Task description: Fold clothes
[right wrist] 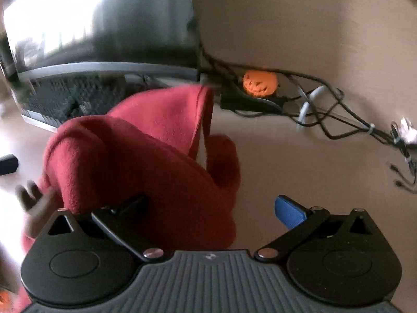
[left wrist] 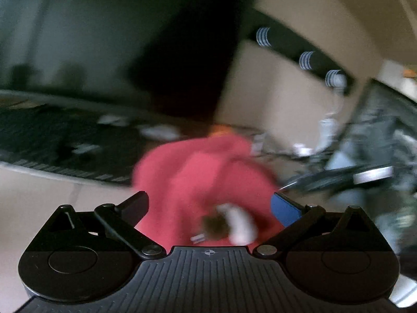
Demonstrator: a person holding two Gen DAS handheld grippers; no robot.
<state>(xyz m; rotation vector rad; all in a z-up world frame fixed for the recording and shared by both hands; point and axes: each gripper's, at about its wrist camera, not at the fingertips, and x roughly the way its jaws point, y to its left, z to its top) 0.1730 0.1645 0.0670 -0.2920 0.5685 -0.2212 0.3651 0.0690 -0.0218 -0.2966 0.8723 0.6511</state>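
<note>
A red fleece garment [right wrist: 146, 156] lies bunched in a heap on the beige table [right wrist: 299, 172], with one flap standing up at the back. My right gripper [right wrist: 208, 206] stands wide open just above its near edge. The cloth reaches past the black left finger [right wrist: 130, 203], while the blue-padded right finger [right wrist: 289, 212] hangs over bare table. At the left a blurred hand [right wrist: 31, 198] touches the cloth. In the blurred left wrist view the same garment [left wrist: 198, 177] lies ahead of my left gripper [left wrist: 211, 206], which is open with no pad pressing on it. A blurred brown and white shape [left wrist: 229, 224] sits near the garment's near edge.
A dark keyboard [right wrist: 57, 99] and a monitor [right wrist: 104, 20] stand behind the garment. An orange pumpkin-faced ball [right wrist: 259, 82] and tangled cables [right wrist: 325, 114] lie at the back right. In the left wrist view a black bar with white stripes [left wrist: 305, 57] crosses the upper right.
</note>
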